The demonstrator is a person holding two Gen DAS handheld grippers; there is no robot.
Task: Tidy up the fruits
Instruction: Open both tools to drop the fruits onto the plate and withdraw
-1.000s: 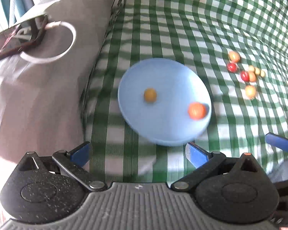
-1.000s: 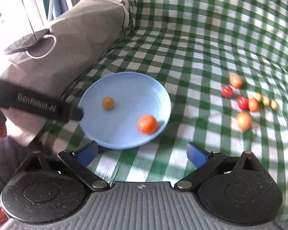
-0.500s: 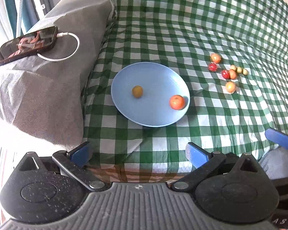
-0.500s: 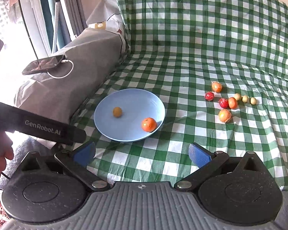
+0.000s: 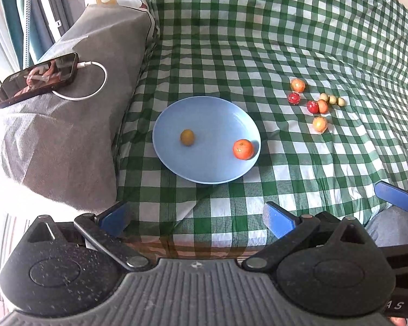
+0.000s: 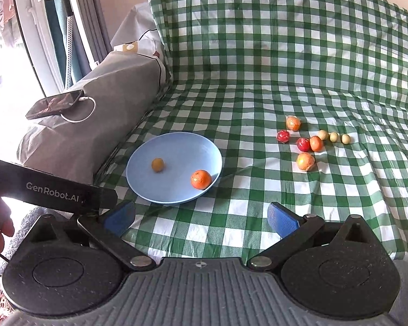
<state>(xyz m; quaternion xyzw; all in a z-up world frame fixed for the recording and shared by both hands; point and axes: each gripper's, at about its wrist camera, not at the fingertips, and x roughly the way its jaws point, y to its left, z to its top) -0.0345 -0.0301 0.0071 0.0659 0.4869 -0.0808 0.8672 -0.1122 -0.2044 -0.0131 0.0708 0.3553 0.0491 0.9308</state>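
A light blue plate (image 5: 212,114) (image 6: 182,146) lies on the green checked cloth and holds an orange (image 5: 243,149) (image 6: 201,179) and a small yellow-brown fruit (image 5: 187,137) (image 6: 157,164). Several small red, orange and pale fruits (image 5: 317,106) (image 6: 310,142) lie loose on the cloth to the plate's right. My left gripper (image 5: 195,217) is open and empty, well back from the plate near the cloth's front edge. My right gripper (image 6: 201,217) is open and empty, also short of the plate. The left gripper's black body (image 6: 49,190) shows at the left of the right wrist view.
A grey covered armrest (image 5: 76,114) (image 6: 100,108) stands left of the plate, with a phone (image 5: 38,78) (image 6: 55,103) and white cable on top. The checked backrest (image 6: 285,27) rises behind. Curtains and a window are far left.
Both grippers have pulled back and up from the plate, so the plate and fruits look smaller and farther. Both stay open. The fruits have not moved.
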